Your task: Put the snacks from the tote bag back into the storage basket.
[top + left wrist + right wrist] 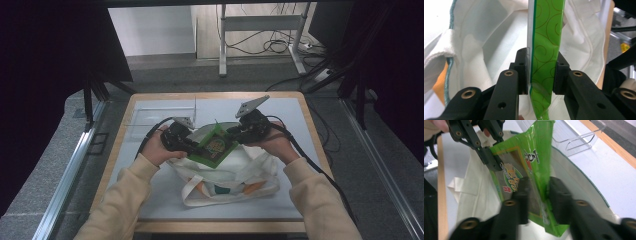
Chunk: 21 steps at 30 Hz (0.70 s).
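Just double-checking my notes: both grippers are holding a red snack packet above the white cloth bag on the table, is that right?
Not quite: the snack packet is green, not red, as the high view shows. The rest holds: the left gripper and the right gripper both have it between their jaws, above the white cloth bag on the table.

Forearms in from the near edge, the left gripper (192, 145) clamps from the left while the right gripper (233, 132) faces it, jaws parted.

The green snack packet (524, 177) bears printed lettering: dark characters near its top edge and yellow-and-red characters on a round emblem below them, none clear enough to read.
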Motion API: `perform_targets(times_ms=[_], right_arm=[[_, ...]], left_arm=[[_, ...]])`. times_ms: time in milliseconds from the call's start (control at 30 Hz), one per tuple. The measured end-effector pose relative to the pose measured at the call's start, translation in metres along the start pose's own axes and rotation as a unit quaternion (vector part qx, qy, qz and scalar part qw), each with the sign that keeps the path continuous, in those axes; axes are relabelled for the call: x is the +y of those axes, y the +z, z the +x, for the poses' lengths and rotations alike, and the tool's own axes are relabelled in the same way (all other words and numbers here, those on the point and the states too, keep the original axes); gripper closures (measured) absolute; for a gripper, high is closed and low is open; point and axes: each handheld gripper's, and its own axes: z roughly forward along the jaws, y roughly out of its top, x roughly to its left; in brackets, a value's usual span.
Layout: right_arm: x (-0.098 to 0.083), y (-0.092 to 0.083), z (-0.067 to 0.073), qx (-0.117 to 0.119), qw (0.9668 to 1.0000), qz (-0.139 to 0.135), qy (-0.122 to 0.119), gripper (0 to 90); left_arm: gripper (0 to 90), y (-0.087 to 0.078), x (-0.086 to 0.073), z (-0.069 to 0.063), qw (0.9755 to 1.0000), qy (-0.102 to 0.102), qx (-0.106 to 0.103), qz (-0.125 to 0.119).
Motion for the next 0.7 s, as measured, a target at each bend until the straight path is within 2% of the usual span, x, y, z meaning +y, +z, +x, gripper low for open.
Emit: perform_targets(times_ms=[67, 100, 233, 300, 400, 500, 567, 700], right_arm=[[-0.001, -0.003, 0.0, -0.005, 1.0, -0.007, 0.003, 57.4], [-0.003, -0.006, 0.0, -0.008, 0.9998, -0.015, 0.012, 50.8], [-0.006, -0.013, 0.0, -0.024, 0.9989, -0.031, 0.026, 44.4], [-0.009, -0.018, 0.0, -0.035, 0.9978, -0.044, 0.035, 42.1], [-0.014, -0.026, 0.001, -0.04, 0.9962, -0.062, 0.048, 40.4], [-0.019, -0.031, 0.001, -0.043, 0.9951, -0.066, 0.06, 39.6], [-0.027, -0.033, 0.001, -0.044, 0.9938, -0.069, 0.076, 39.0], [-0.032, -0.034, 0.001, -0.041, 0.9937, -0.067, 0.08, 39.1]], left_arm=[[71.9, -0.002, -0.001, -0.001, 1.0, 0.002, 0.005, -0.002], [71.9, -0.003, -0.001, -0.001, 1.0, -0.001, 0.007, -0.006], [71.9, -0.007, -0.003, -0.001, 0.9999, -0.002, 0.009, -0.013], [71.9, -0.009, -0.004, -0.001, 0.9998, -0.003, 0.011, -0.015], [71.9, -0.012, -0.006, -0.001, 0.9998, -0.002, 0.013, -0.017], [71.9, -0.014, -0.008, -0.001, 0.9996, -0.002, 0.016, -0.024], [71.9, -0.016, -0.01, -0.001, 0.9994, -0.003, 0.016, -0.029], [71.8, -0.017, -0.013, -0.003, 0.9991, -0.007, 0.021, -0.035]])
